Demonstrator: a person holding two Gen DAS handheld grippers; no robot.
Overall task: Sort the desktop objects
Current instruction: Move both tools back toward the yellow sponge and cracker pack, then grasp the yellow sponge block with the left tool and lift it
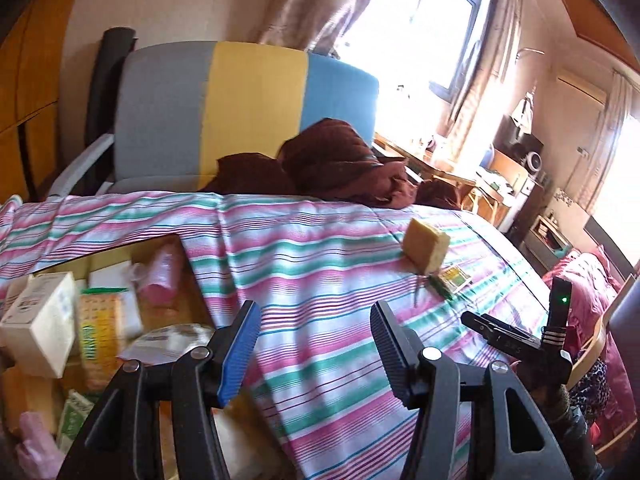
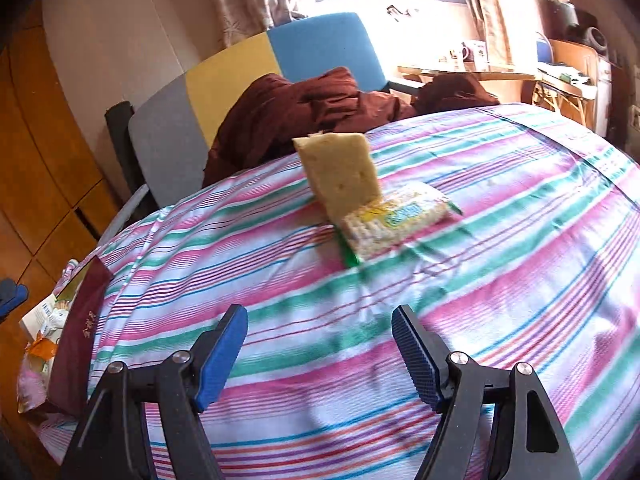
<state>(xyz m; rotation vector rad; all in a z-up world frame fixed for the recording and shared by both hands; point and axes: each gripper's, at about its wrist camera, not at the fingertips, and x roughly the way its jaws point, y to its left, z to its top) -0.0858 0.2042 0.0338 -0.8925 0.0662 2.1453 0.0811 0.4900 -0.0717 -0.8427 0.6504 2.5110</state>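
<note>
Cloth (image 2: 500, 280) striped in pink, green and white covers the table, smooth with a few creases. On it stands a pale yellow sponge block (image 2: 340, 176), porous and tilted on 1 edge, touching a flat crinkly clear packet (image 2: 396, 224) printed yellow and green with a green end. Both lie near the cloth's far side, just in front of a heap of dark maroon fabric (image 2: 312, 108). Left gripper (image 1: 316, 348) has its ribbed blue pads spread apart with nothing between, above the cloth edge beside an open cardboard box (image 1: 188, 300) of cartons and packets. Right gripper (image 2: 320, 352) is likewise spread and empty, well short of the sponge
</note>
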